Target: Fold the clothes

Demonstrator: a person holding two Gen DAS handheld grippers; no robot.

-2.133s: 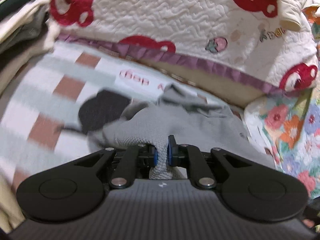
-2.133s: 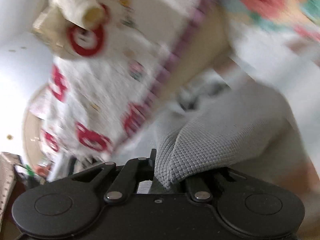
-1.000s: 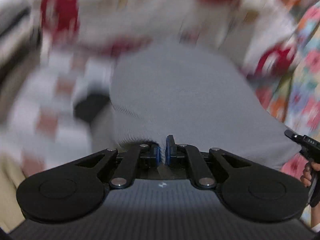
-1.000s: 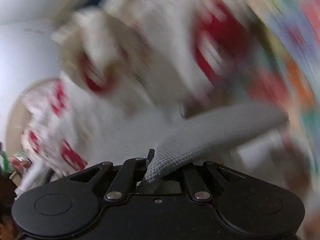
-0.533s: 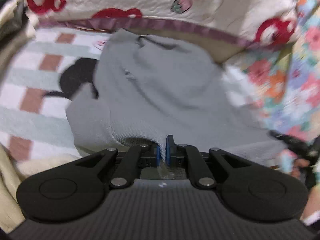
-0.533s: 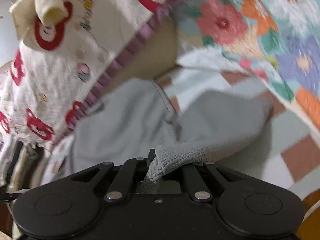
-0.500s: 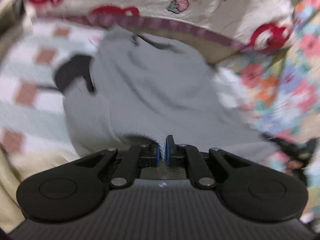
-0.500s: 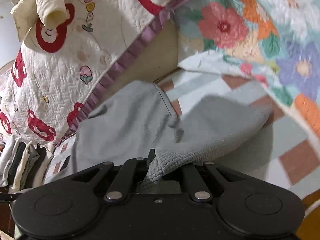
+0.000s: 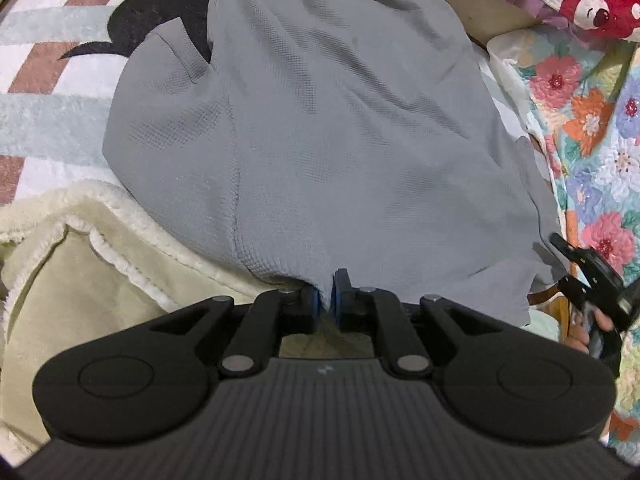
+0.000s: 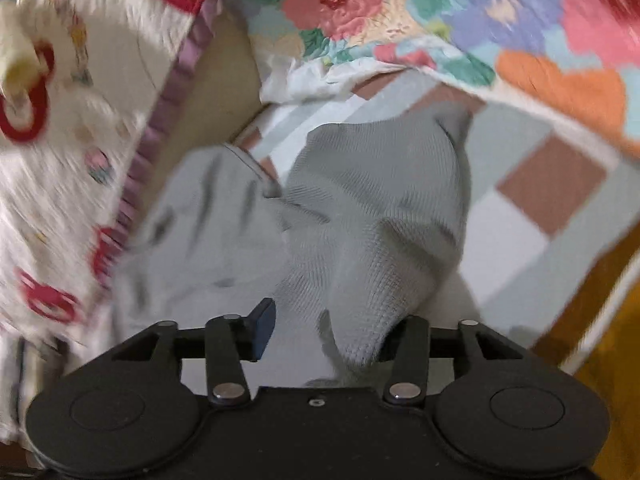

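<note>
The grey waffle-knit garment (image 9: 320,128) lies spread up-frame across the striped blanket (image 9: 48,92). The left gripper (image 9: 326,296) pinches its near hem; the right gripper (image 10: 328,336) is opening, the corner slack between its fingers.

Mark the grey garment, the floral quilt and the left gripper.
grey garment (image 9: 340,128): left wrist view, middle of the spread fabric.
floral quilt (image 10: 460,12): right wrist view, flowered top face.
left gripper (image 9: 327,294): left wrist view, between its fingertips, shut on the garment hem.
</note>
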